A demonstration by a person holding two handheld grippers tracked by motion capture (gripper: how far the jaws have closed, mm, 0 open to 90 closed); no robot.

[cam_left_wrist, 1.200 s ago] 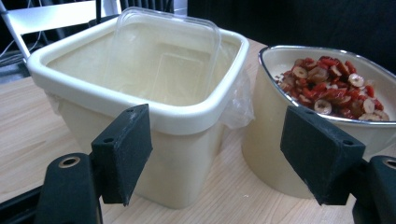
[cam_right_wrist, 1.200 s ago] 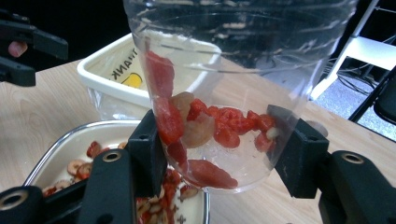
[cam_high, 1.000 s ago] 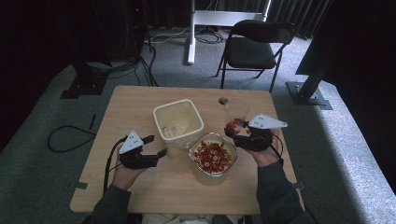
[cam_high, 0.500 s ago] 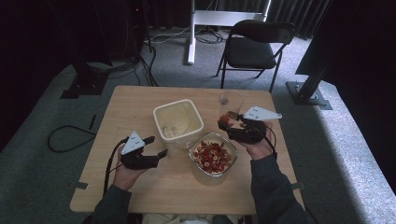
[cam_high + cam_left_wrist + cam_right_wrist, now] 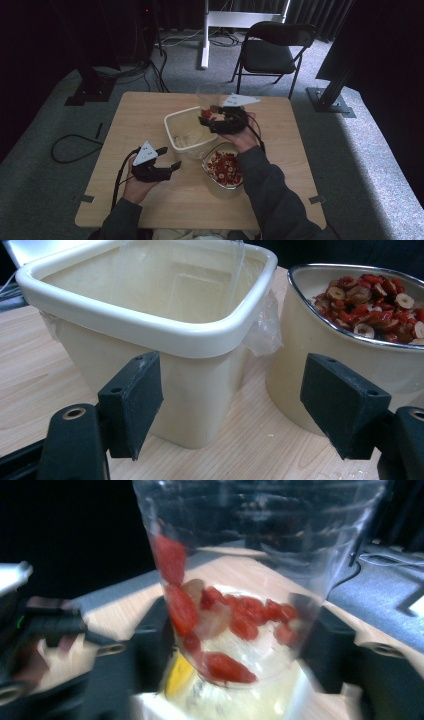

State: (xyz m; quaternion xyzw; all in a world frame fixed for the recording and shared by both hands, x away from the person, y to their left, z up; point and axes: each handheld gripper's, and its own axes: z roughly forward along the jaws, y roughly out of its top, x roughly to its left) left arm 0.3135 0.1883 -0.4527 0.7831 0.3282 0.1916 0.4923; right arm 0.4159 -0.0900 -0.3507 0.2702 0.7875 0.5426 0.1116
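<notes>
A clear plastic cup with red fruit slices at its bottom hangs tilted over the far right corner of the cream square container. My right gripper is shut on the cup; its jaws have just been opening a little and still flank it. A metal-rimmed bowl of the same slices stands right of the container. My left gripper rests open on the table, its jaws facing the container's near corner with nothing gripped.
The wooden table has bare wood to the left and at the far right. Beyond it stand a black folding chair and a white desk leg. A black cable loops on the carpet at left.
The right gripper has carried the cup left and away from me, from beside the bowl to above the cream container. The left gripper has stayed where it was.
</notes>
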